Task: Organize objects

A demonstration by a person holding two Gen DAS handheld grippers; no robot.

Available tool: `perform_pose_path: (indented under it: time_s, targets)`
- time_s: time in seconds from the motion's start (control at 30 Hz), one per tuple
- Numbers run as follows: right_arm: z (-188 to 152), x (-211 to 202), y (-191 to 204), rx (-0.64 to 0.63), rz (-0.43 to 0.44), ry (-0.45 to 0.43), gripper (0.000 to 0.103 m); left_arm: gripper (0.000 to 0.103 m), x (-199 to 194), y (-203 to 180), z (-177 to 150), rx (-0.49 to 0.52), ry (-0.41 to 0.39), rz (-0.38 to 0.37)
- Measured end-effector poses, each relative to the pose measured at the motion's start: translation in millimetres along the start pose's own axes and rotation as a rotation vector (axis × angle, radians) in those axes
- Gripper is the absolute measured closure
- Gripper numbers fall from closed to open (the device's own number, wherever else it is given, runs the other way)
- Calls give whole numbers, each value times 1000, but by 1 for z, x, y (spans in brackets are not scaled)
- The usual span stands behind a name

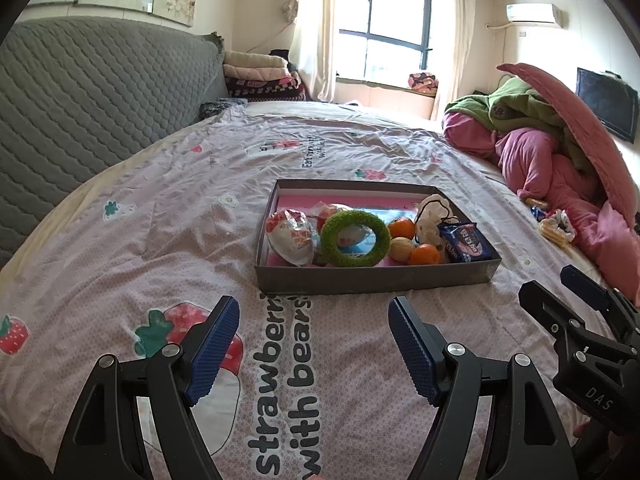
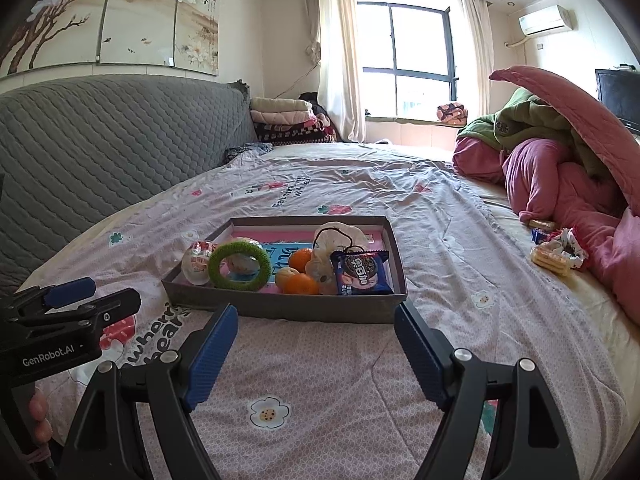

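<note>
Bed cover (image 1: 120, 200), just ahead of the left tool: "strawberry with bears", partly cut off by the tray; smaller print farther off, unreadable.
Right tool (image 1: 576, 300) body, seen from left wrist: "DAS".
Left tool (image 2: 92, 292) body, seen from right wrist: "GenRobot.AI".
Biscuit packet (image 2: 362, 272) in tray, ahead: round dark logo, lettering illegible.
Wall painting (image 2: 160, 12): calligraphy, illegible.

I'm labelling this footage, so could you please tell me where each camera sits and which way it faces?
Left wrist: on the left tongs, facing across the bed to the grey box; the right tongs show at right.
Right wrist: on the right tongs, facing the box from further right; the left tongs and fingertips show at left.
Shared: box, green ring, window.
</note>
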State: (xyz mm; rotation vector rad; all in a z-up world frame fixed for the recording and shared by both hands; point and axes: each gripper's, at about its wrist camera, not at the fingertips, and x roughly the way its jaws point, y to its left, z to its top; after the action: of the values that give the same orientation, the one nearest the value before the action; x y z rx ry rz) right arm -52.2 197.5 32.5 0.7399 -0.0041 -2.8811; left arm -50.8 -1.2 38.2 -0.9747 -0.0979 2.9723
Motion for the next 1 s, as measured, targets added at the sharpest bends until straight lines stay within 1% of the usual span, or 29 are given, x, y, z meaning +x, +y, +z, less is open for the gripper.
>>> perform_pose_path:
  time_s: [0.17, 0.3, 0.57, 1.0]
  targets:
    - [-7, 3, 2, -10, 1, 6, 23, 25, 6, -3, -7, 15, 8, 9]
    - [-13, 6, 2, -10, 7, 6, 23, 25, 10, -4, -12, 14, 16, -2]
    - [-28, 18, 0, -4, 5, 38, 23, 25, 18, -6, -20, 23, 29, 6]
    - [-44, 27, 5, -30, 8, 43, 23, 25, 34, -7, -35, 37, 33, 5]
